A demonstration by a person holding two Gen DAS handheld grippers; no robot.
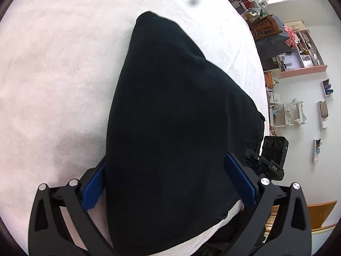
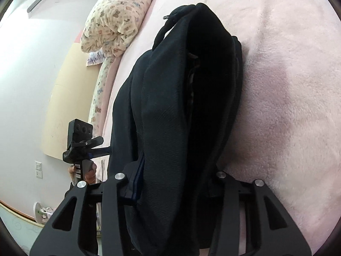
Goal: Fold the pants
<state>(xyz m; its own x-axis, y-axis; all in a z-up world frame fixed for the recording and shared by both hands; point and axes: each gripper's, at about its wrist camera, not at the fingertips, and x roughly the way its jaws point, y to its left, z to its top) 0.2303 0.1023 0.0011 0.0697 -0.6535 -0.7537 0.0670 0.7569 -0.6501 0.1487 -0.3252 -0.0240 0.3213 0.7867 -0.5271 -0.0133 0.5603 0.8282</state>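
Dark navy pants (image 1: 170, 128), of a fine ribbed knit that shows most clearly in the right wrist view, are seen lying in a long tapering bundle on a bed covered with a pale pink, plush blanket (image 1: 53, 74). In the left wrist view the cloth forms a smooth, rounded wedge, broad near the camera and narrowing to a blunt tip farther off. The left hand-held gripper (image 1: 168, 181) is shown with its jaws spread wide; its blue, finely textured pads (image 1: 93, 189) stand on either side of the broad end, the left pad at the edge of the cloth and the right one clear of it, so that the fabric lies between the fingers without being pinched. In the right wrist view the pants (image 2: 170, 117) appear as several stacked folds with rolled edges, a dark hollow between two layers and a gathered end at the top. The right hand-held gripper (image 2: 174, 177) is shown partly closed, and the thick bundle fills the gap between its black fingers; whether the pads press on it cannot be told, since they are hidden by cloth. A crumpled quilt (image 2: 115, 19), cream with a small bear print, is seen along the far edge of the bed.
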